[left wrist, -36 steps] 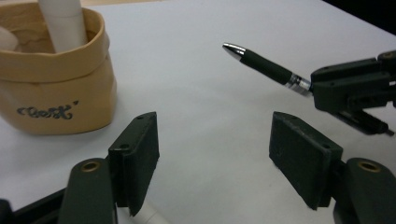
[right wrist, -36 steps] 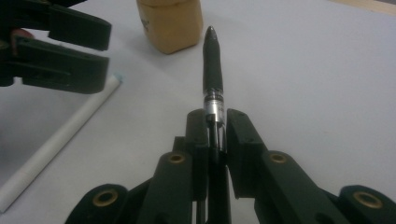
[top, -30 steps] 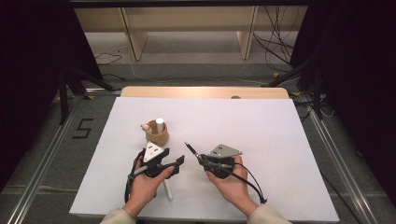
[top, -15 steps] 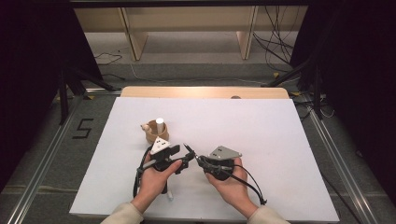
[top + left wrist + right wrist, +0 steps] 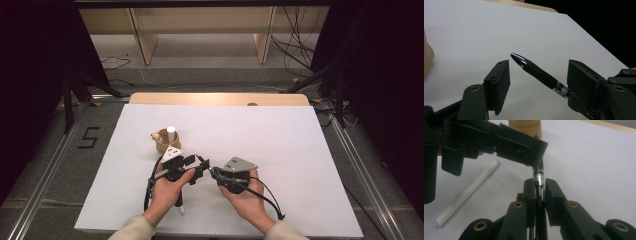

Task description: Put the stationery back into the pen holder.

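- Right gripper (image 5: 212,173) sits in my right hand (image 5: 243,197) at the near middle of the white table (image 5: 280,150); its jaws are clamped on the rear end of a black pen (image 5: 538,173), as I read it in the right gripper view.
- Left gripper (image 5: 196,167), in my left hand (image 5: 165,192), has its jaws spread apart with nothing pinched; in the left gripper view the pen's front half lies in the gap between them, touching neither pad that I can see.
- Largest first, the table is a plain white board with a pale wooden strip along its far edge; on the floor to its left I read a black "5" (image 5: 88,138) marked out in tape.
- Next, a wooden cup (image 5: 165,142) stands just beyond the left gripper, with a white cylinder (image 5: 171,134) upright in it.
- Then a white stick (image 5: 466,192) with a bluish tip lies flat on the table under my left hand, near the pen but apart from it.
- Smallest, the pen: a matte black grip sleeve, a glossy black pointed tip (image 5: 517,58) with a bright highlight, and a clear silver band (image 5: 560,87) behind the grip bearing fine print too small for me to read.
- Held clear of the table, the pen points from the right gripper toward the left one.
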A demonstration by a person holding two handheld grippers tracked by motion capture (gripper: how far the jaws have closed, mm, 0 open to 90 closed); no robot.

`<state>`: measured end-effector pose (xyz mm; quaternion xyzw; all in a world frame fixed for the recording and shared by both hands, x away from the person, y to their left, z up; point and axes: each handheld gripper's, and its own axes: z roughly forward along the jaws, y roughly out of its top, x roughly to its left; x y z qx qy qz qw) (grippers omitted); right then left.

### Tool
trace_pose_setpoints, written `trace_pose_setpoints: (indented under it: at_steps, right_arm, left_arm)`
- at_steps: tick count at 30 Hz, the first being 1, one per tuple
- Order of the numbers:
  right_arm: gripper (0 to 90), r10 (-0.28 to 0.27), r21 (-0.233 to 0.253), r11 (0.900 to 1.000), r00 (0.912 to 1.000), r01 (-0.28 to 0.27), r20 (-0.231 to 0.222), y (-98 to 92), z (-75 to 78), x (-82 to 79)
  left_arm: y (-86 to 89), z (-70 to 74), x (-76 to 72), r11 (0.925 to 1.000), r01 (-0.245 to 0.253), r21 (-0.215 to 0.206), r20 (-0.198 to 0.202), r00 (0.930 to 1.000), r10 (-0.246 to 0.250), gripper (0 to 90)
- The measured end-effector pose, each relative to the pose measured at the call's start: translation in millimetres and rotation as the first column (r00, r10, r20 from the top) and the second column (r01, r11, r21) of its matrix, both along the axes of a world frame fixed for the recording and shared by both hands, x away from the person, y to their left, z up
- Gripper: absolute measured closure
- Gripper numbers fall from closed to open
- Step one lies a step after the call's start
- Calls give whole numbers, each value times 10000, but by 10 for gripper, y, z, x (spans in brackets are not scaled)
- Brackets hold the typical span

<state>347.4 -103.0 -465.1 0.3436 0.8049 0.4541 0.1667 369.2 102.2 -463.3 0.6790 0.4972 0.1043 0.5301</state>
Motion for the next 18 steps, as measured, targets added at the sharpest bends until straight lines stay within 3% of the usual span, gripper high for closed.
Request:
trace_pose_setpoints:
  at_steps: [18]
  right_arm:
    - [801,71,140,9999,9993,-76,369,27,15,-14]
  left_arm:
    - [-10,-6,11,9951,-140,-976,-495,9987,92,440]
